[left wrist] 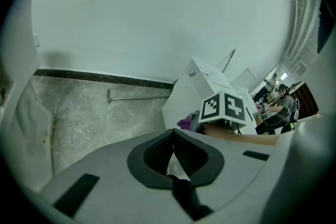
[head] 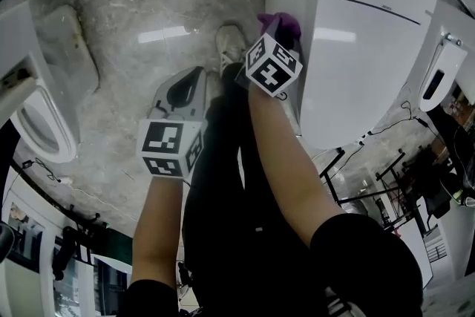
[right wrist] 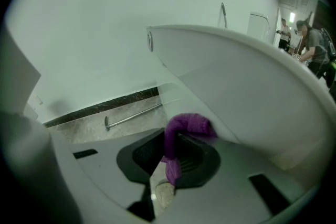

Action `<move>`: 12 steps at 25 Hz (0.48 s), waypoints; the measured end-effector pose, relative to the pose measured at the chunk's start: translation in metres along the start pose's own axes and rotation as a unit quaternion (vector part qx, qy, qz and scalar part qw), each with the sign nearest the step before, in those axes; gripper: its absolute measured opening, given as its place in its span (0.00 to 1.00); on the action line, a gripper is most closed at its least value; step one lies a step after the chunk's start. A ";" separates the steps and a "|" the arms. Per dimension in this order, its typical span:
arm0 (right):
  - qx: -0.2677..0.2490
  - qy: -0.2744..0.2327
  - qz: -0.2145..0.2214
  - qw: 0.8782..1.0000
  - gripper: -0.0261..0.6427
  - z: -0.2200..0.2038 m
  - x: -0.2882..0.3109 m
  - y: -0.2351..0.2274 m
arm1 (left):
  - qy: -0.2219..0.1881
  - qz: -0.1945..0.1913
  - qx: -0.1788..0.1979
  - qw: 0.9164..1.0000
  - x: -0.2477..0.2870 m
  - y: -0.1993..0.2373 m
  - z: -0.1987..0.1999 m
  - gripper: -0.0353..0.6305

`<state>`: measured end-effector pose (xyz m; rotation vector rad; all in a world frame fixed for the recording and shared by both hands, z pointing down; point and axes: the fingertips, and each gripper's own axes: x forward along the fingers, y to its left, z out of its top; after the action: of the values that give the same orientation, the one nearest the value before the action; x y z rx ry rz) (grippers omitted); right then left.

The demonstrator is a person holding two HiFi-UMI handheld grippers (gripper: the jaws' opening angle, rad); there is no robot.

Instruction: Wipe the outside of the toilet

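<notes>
Toilet (head: 371, 33) lengthwise up-down in head view, R gripper (right wrist: 176, 139) pinching purple cloth (right wrist: 189, 126) on its side, L gripper (left wrist: 173, 135) tips together, empty, shoe (head: 230, 44) beside.

Grey left gripper (head: 194, 78), black sleeves (head: 364, 252)

Left gripper (head: 191, 79), jaws together, empty; right gripper (head: 276, 30) farther forward, jaws tight on purple cloth (head: 288, 23).
</notes>
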<state>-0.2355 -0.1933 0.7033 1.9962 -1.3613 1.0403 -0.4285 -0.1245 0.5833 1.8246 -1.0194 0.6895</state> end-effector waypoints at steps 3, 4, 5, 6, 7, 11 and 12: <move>0.007 -0.001 0.006 1.000 0.11 0.016 0.004 0.006 | -0.002 -0.001 -0.003 1.000 0.010 -0.003 0.020 0.06; 0.010 -0.002 0.006 1.000 0.11 0.021 0.006 0.009 | -0.003 -0.002 -0.004 1.000 0.013 -0.003 0.026 0.06; 0.013 -0.003 0.007 1.000 0.11 0.028 0.009 0.012 | -0.005 -0.002 -0.005 1.000 0.016 -0.003 0.033 0.06; 0.016 -0.006 0.009 1.000 0.11 0.035 0.013 0.017 | -0.006 -0.001 -0.007 1.000 0.018 -0.002 0.039 0.06; 0.019 -0.009 0.011 1.000 0.11 0.044 0.017 0.022 | -0.008 0.001 -0.010 1.000 0.020 0.000 0.045 0.06; 0.022 -0.030 0.021 0.999 0.11 0.082 0.035 0.042 | -0.011 0.009 -0.016 1.000 0.025 0.008 0.064 0.06; 0.023 -0.036 0.024 0.999 0.11 0.091 0.041 0.048 | -0.011 0.011 -0.016 1.000 0.027 0.012 0.067 0.06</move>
<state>-0.2432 -0.3022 0.6833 2.0625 -1.4425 1.0391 -0.4226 -0.1975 0.5806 1.7985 -1.0616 0.6641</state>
